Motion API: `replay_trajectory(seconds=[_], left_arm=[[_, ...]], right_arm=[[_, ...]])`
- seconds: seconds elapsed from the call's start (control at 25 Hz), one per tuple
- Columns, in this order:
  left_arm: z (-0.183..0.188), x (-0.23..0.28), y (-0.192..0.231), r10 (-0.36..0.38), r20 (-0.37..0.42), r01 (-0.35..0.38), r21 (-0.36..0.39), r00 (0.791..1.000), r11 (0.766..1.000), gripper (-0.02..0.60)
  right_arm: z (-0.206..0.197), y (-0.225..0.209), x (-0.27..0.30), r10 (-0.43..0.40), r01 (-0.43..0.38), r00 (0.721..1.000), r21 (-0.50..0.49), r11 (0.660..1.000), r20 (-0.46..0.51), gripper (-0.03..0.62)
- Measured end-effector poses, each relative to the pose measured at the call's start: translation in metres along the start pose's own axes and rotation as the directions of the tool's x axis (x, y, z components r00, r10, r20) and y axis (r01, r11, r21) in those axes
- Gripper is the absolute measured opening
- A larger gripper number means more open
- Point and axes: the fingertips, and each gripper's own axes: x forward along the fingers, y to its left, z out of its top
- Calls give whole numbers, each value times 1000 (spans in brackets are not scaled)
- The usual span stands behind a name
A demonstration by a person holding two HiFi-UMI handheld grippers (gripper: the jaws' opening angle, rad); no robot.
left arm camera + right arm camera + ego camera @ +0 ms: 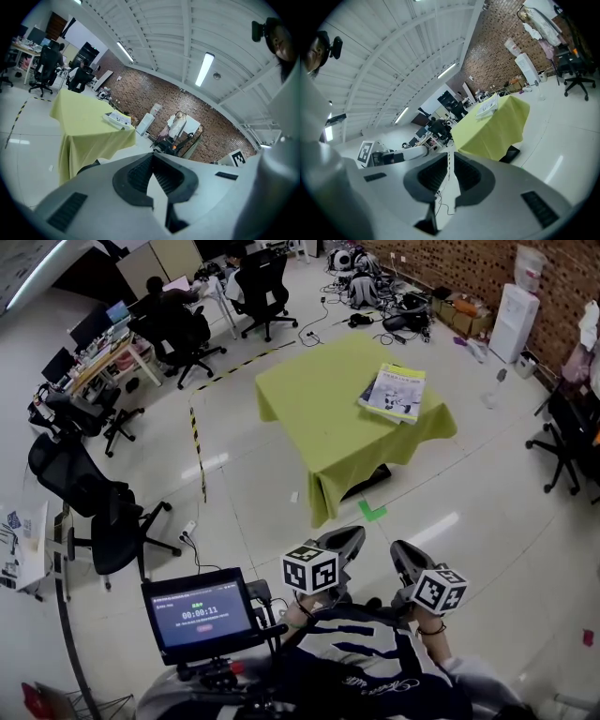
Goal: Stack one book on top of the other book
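i am holding the left gripper (351, 536) and the right gripper (401, 551) close in front of my torso, side by side and pointing slightly downward toward the floor ahead. in each gripper view the two jaws are meeting at their tips, pads closed together, with nothing between them; both tools are carrying no load. i judge this as a rest posture: closed jaws held near the body are presenting no snag risk while i am standing well apart from the work. to my left a small screen (199, 612) is showing a timer, angled toward me so that i am able to read it. further out a green floor marker (372, 510) is lying just beside the draped cloth of the table (319, 399). the books (394, 392) are resting on the table near its far right corner, close to the edge, where jaws are able to reach them from the side. they are appearing as one pile, one cover on another and slightly offset, though at this range i cannot confirm it. beyond the table, office chairs (262, 282) and a brick wall (469, 268) are closing the room.
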Motion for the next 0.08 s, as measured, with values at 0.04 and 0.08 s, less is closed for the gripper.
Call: replay_trajectory(seconds=[0.04,0.08], left_arm=[[1,1,-2,-1,6,1,2,1000,1000,5],[2,2,-4,-2,12,2,3,1000,1000,5]], right_arm=[[1,-1,-1,1,-1,1000,1,1000,-2,31],[1,-3,-2,2,-2,1000,1,1000,-4,31]])
